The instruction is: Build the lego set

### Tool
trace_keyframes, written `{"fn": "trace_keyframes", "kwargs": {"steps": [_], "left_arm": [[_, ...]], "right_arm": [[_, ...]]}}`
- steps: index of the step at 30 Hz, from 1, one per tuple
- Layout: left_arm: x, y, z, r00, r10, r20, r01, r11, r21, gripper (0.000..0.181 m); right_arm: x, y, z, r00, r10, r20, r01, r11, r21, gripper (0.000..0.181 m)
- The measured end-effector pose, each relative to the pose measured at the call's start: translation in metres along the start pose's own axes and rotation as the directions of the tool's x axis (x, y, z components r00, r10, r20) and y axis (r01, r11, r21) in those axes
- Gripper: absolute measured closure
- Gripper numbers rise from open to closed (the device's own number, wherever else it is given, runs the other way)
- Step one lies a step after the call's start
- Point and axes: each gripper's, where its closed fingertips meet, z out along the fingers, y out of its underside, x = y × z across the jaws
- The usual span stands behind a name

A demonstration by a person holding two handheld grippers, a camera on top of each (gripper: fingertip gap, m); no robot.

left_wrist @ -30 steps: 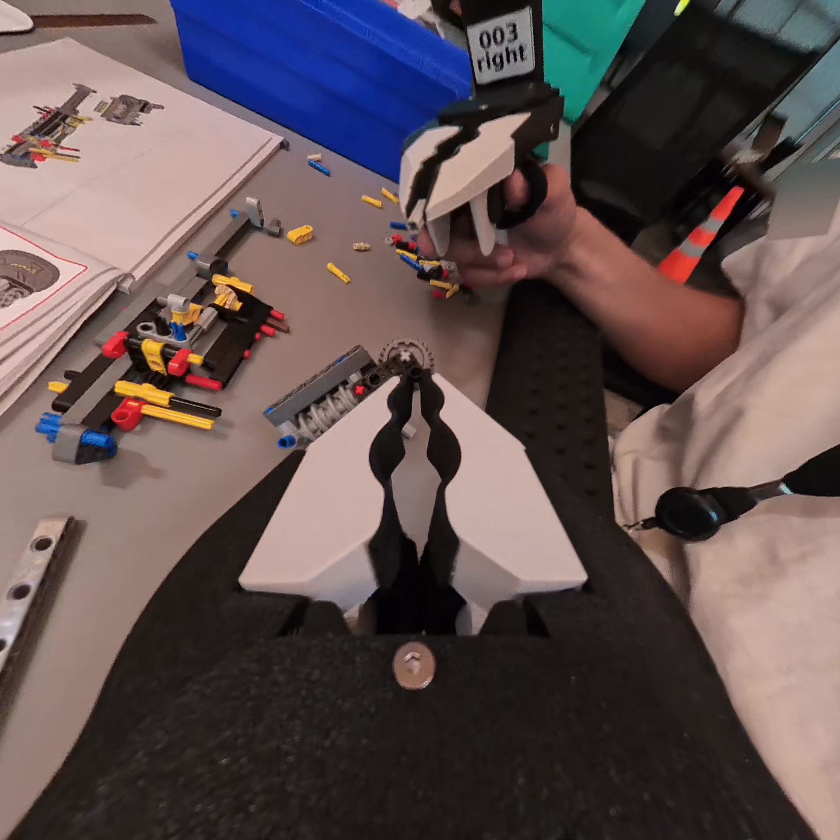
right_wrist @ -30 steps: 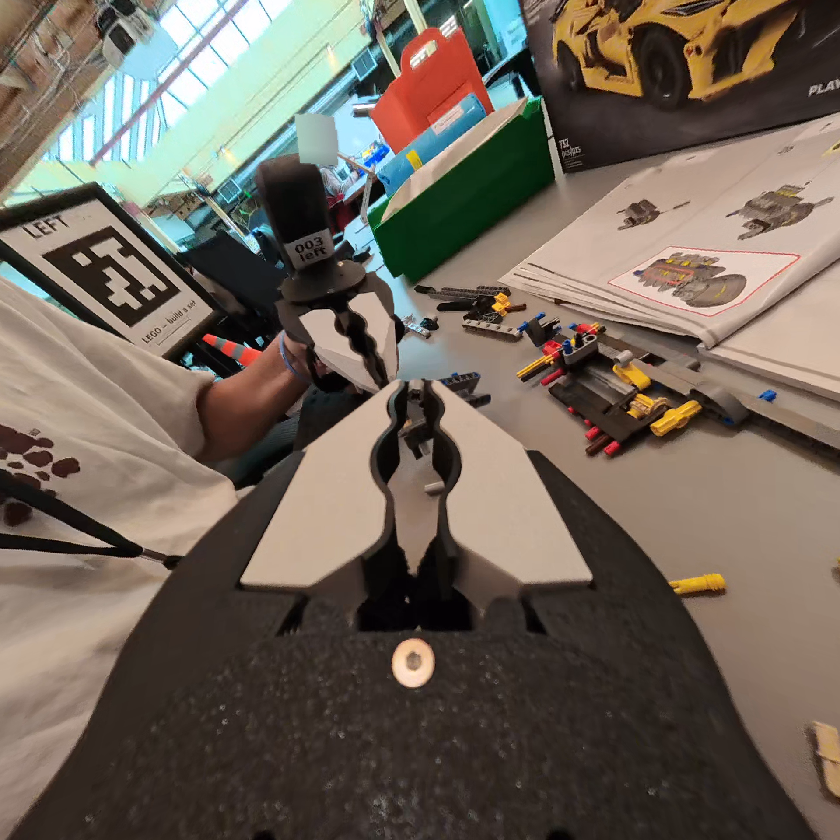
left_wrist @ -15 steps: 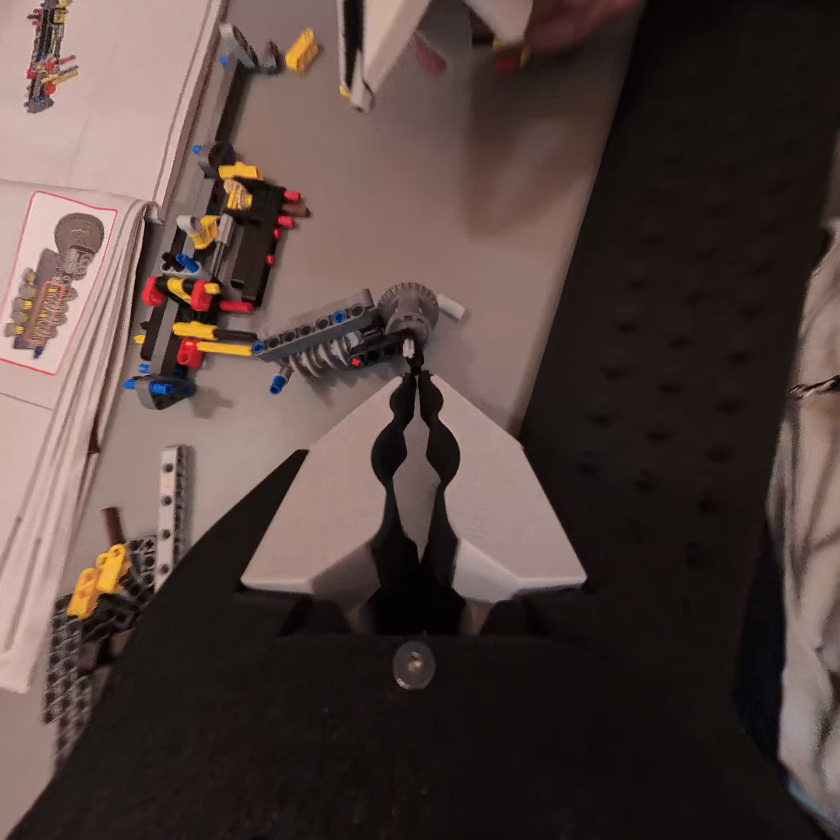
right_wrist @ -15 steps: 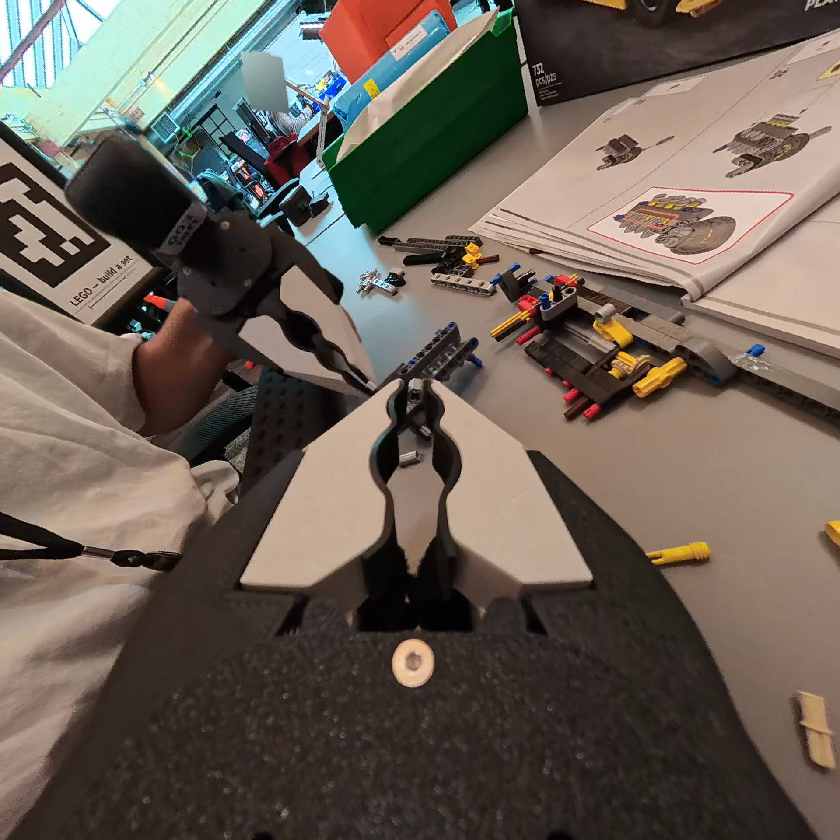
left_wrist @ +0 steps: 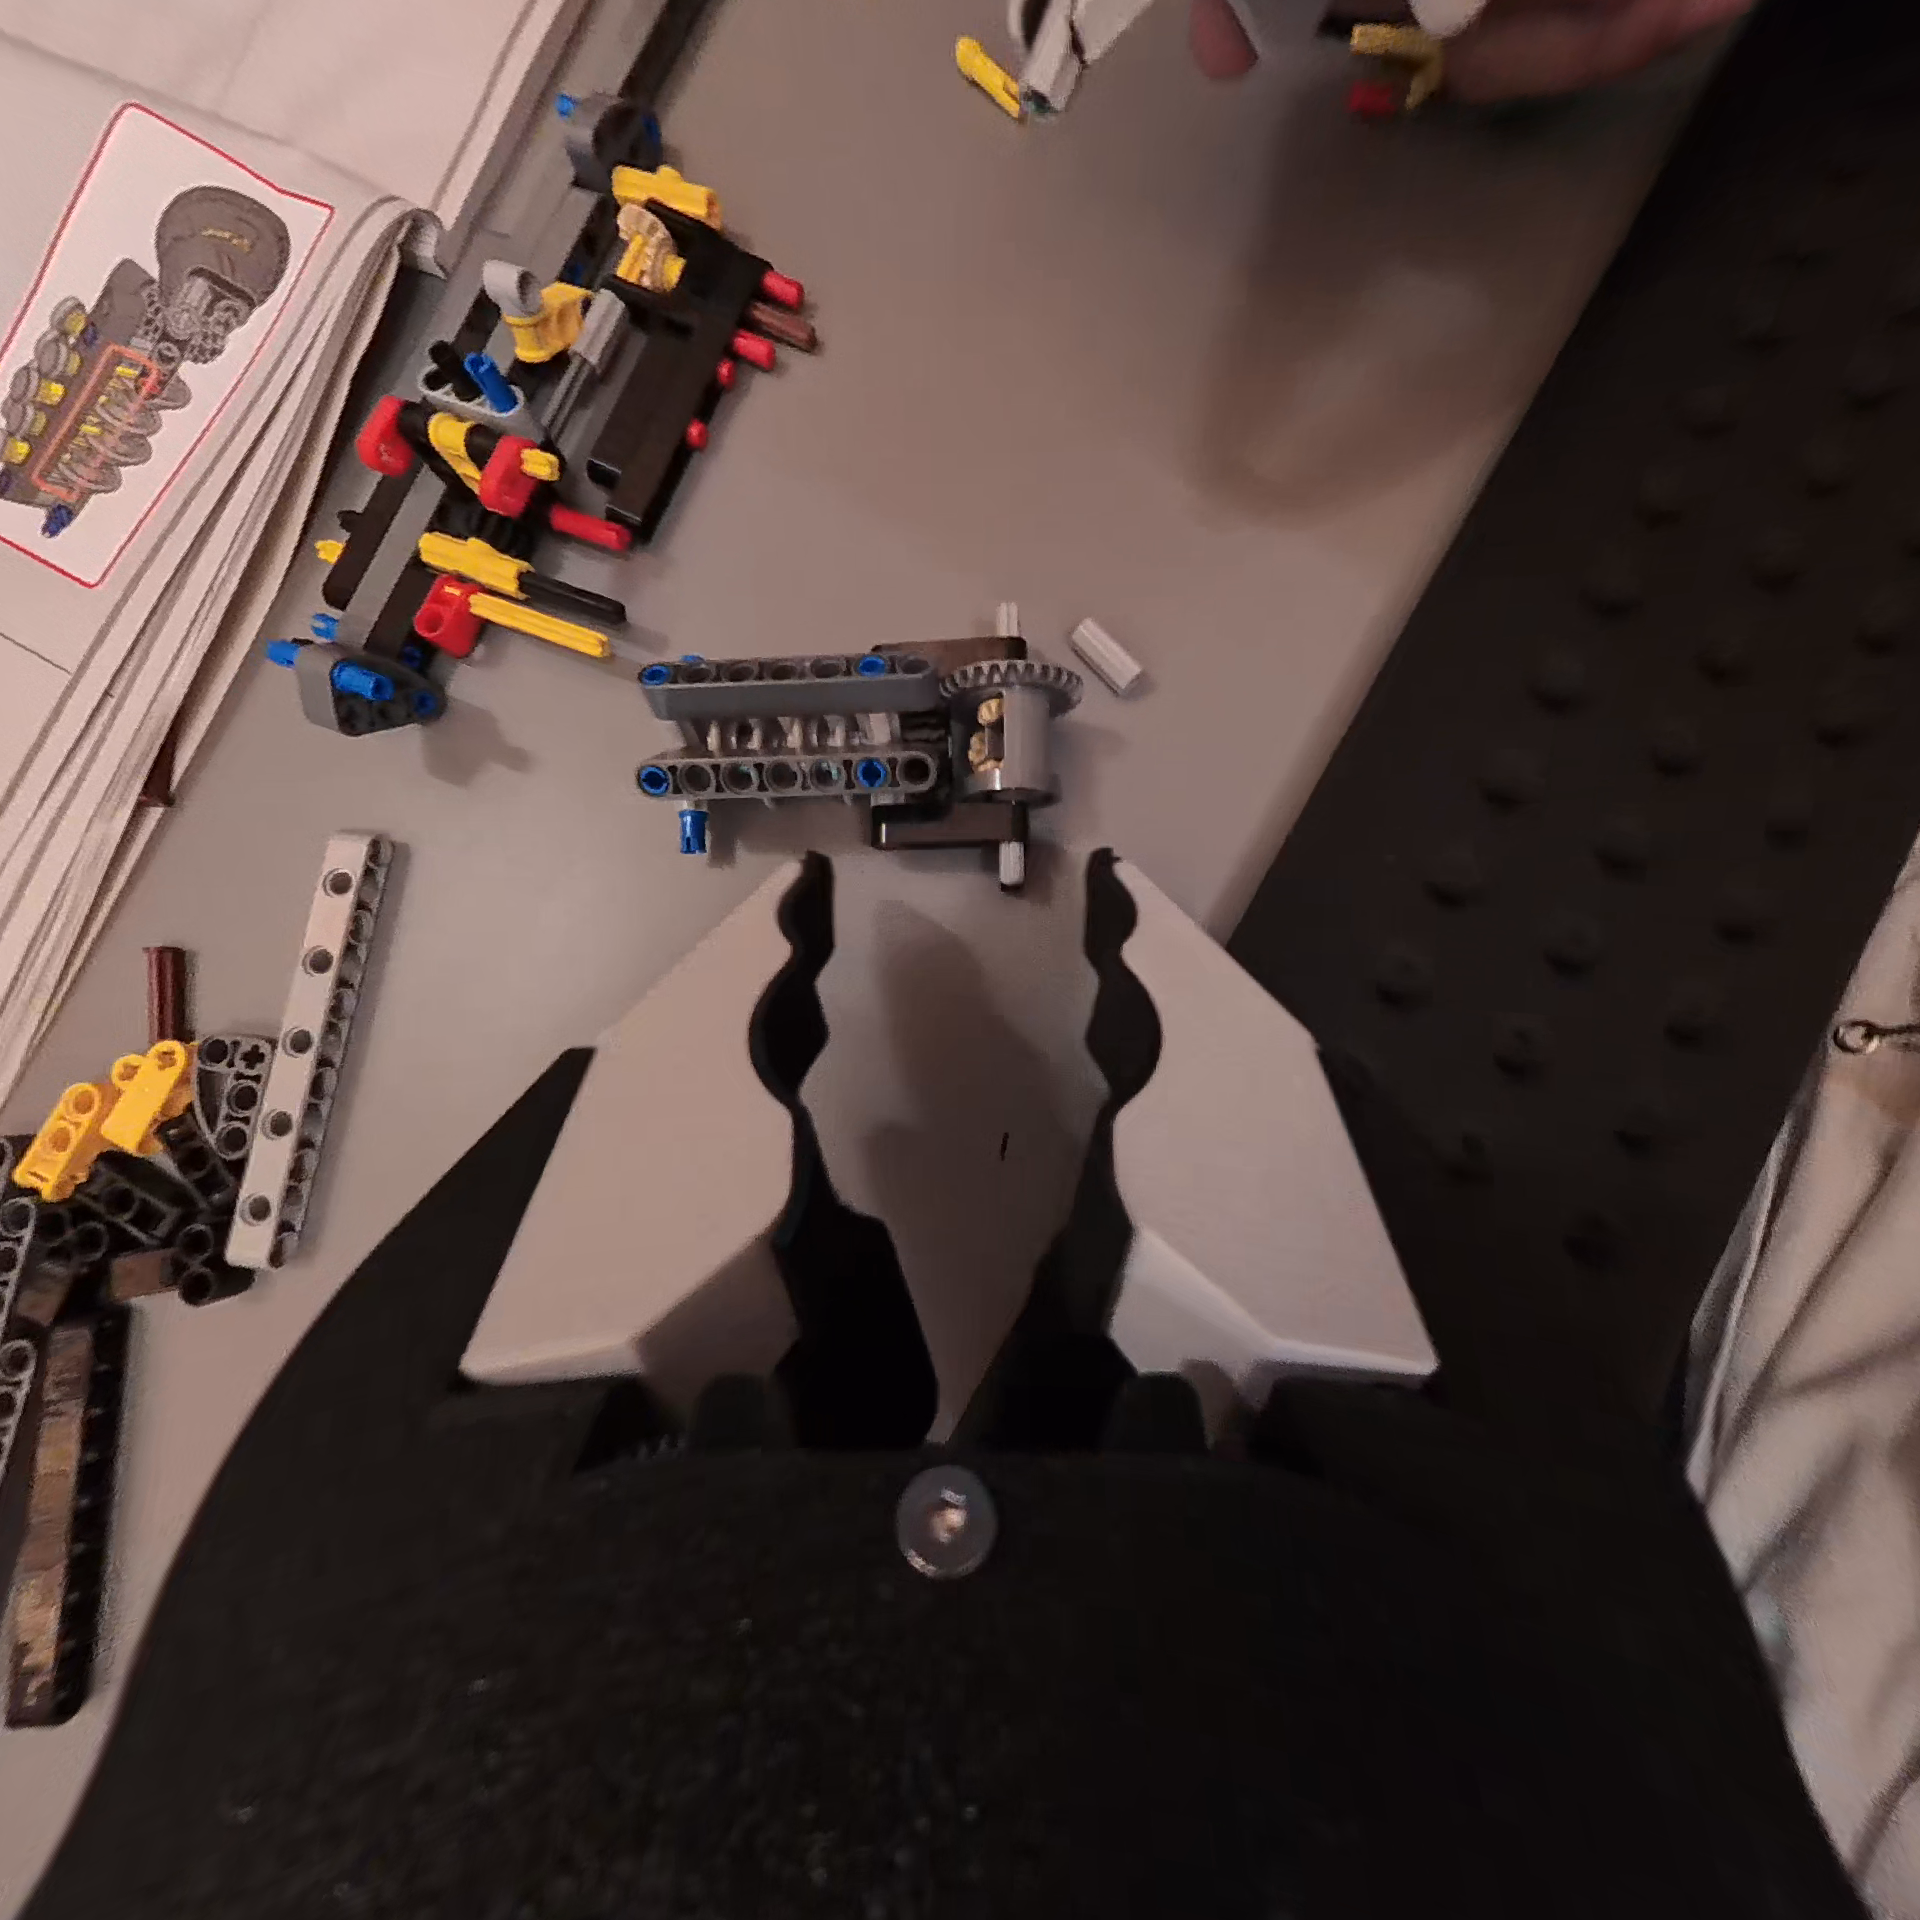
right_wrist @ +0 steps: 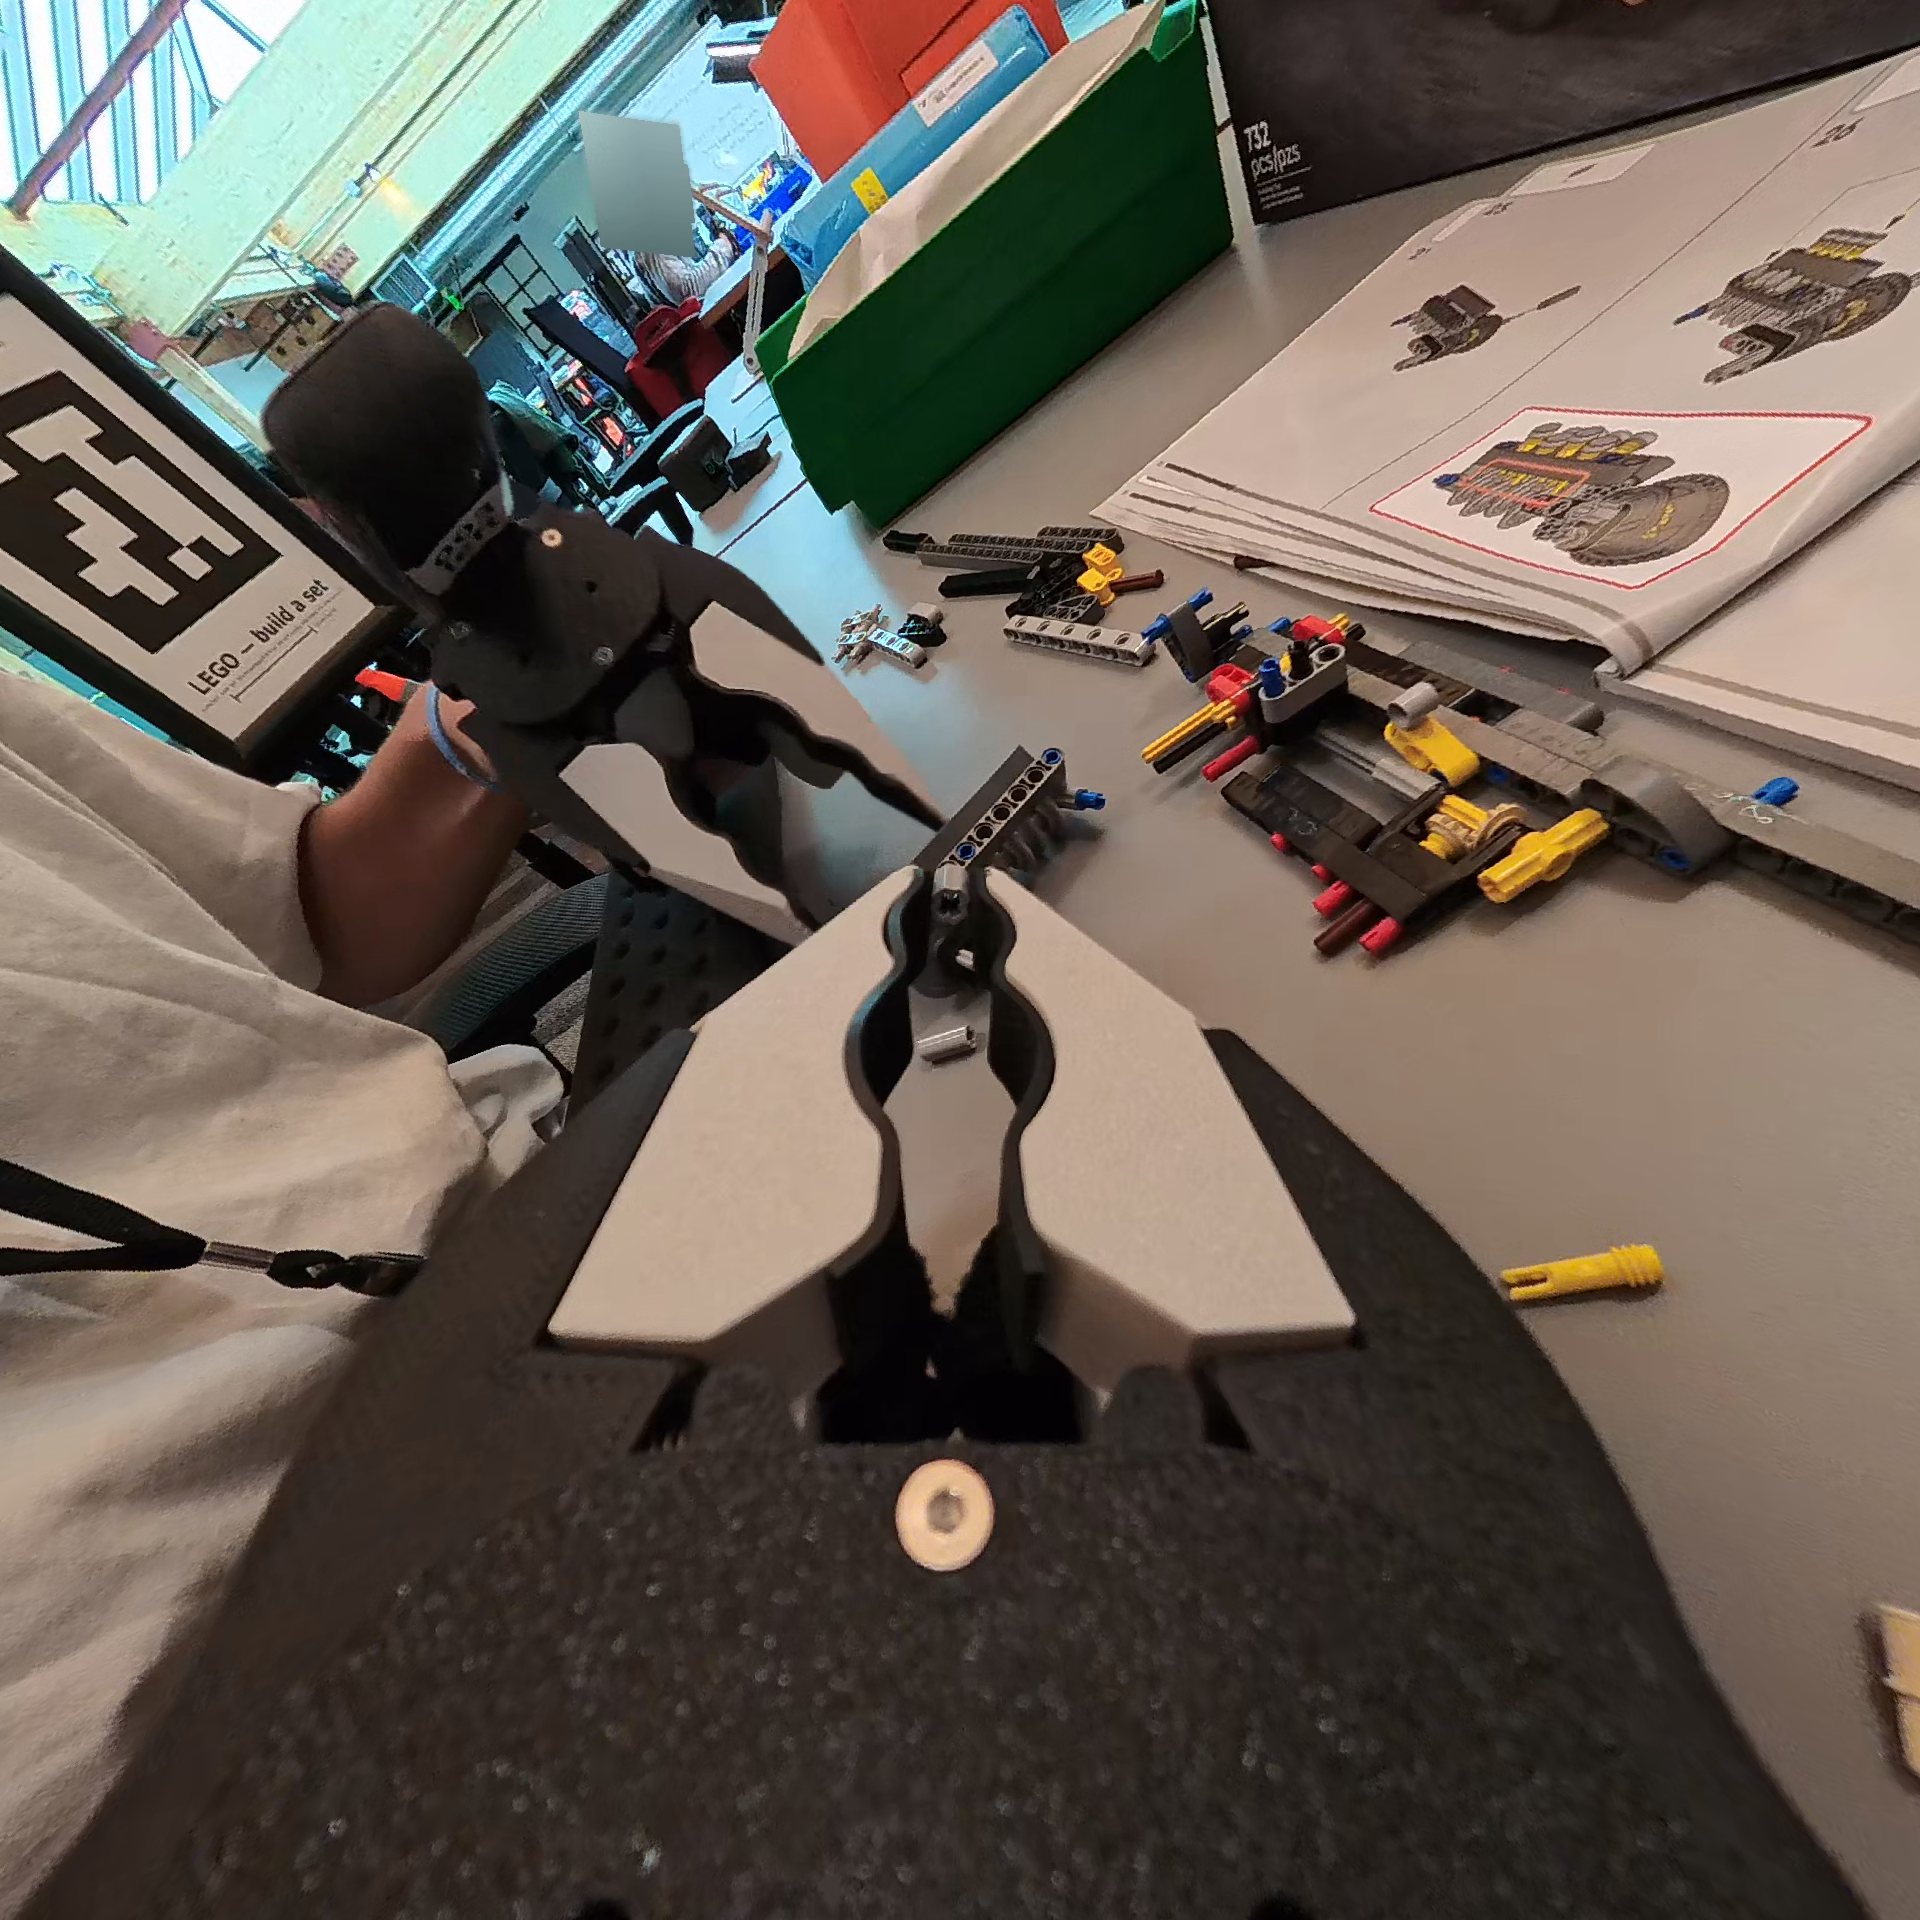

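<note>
Left claw (left_wrist: 956,868) spread above engine block (left_wrist: 831,732); right claw (right_wrist: 951,883) pinching grey connector (right_wrist: 949,896).

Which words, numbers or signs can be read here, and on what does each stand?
I do not copy writing; these things bear it.
Framed black-and-white marker sign: printed line under the pattern.
Dark box: pale print on its side.
Instruction booklet: page numbers, too small.
White label on blue pack: blurred.
</note>
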Motion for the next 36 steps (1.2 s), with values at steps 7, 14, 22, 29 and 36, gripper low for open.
{"fn": "trace_keyframes", "kwargs": {"steps": [7, 14, 22, 29, 36], "left_arm": [[-0.002, 0.000, 0.013, 0.999, 0.002, -0.035, -0.003, 1.000, -0.011, 0.136], [-0.006, -0.008, 0.018, 0.999, 0.040, -0.036, -0.039, 0.999, 0.017, 0.150], [-0.010, -0.084, -0.036, 0.971, 0.114, -0.210, 0.013, 0.853, 0.521, 0.149], [-0.054, -0.122, -0.050, 0.936, 0.149, -0.320, 0.088, 0.779, 0.621, 0.150], [-0.059, -0.100, -0.025, 0.936, 0.150, -0.320, 0.060, 0.825, 0.562, 0.150]], "right_arm": [[-0.001, 0.003, 0.001, 1.000, 0.001, 0.005, -0.001, 1.000, -0.013, 0.175], [0.000, 0.002, 0.001, 1.000, 0.001, 0.002, -0.001, 1.000, -0.008, 0.175], [-0.031, -0.048, -0.009, 0.985, -0.141, 0.103, 0.124, 0.980, 0.155, 0.175], [-0.014, -0.136, 0.000, 0.944, -0.325, 0.059, 0.316, 0.939, 0.133, 0.175], [0.024, -0.126, 0.014, 0.978, -0.186, 0.098, 0.167, 0.970, 0.180, 0.176]]}}
